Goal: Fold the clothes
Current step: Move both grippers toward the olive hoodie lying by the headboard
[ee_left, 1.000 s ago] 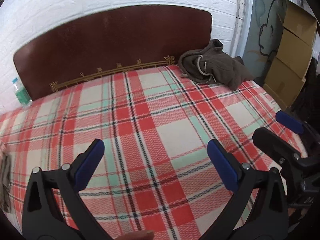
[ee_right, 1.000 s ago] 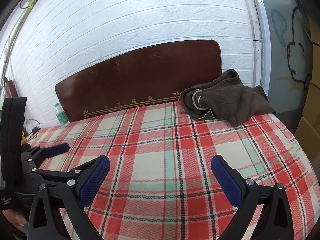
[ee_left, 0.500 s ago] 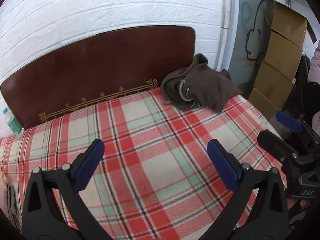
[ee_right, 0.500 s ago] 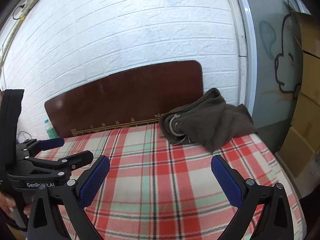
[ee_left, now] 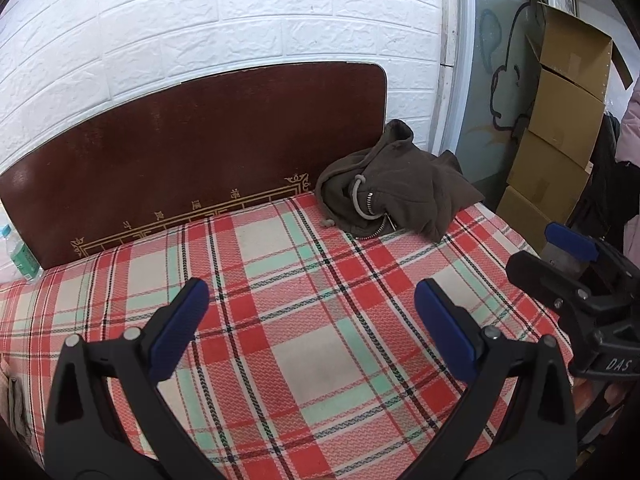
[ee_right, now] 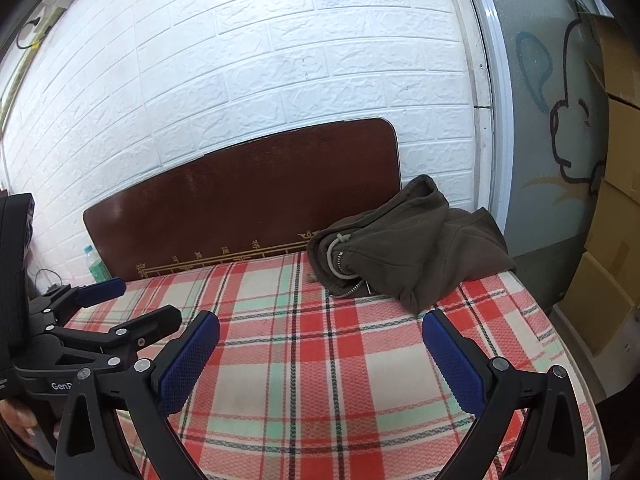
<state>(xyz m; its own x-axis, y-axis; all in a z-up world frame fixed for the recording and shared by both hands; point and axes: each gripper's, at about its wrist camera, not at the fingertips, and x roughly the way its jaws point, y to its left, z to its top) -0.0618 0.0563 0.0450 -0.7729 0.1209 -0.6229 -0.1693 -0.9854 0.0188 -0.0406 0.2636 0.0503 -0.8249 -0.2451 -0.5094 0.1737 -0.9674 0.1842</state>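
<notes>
A plaid bedspread point(ee_left: 312, 320) lies under my left gripper point(ee_left: 312, 312) and right gripper point(ee_right: 320, 344), jaws apart, empty; the brown hoodie point(ee_right: 408, 252) sits bunched well ahead, ungrasped.

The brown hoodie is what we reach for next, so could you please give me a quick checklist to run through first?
1. Left gripper open: ok.
2. Right gripper open: ok.
3. Both grippers empty: ok.
4. Brown hoodie in plain view, crumpled against the headboard: ok.
5. Plaid sheet between grippers and hoodie free of obstacles: ok.
6. Zipper done up: cannot tell.
</notes>
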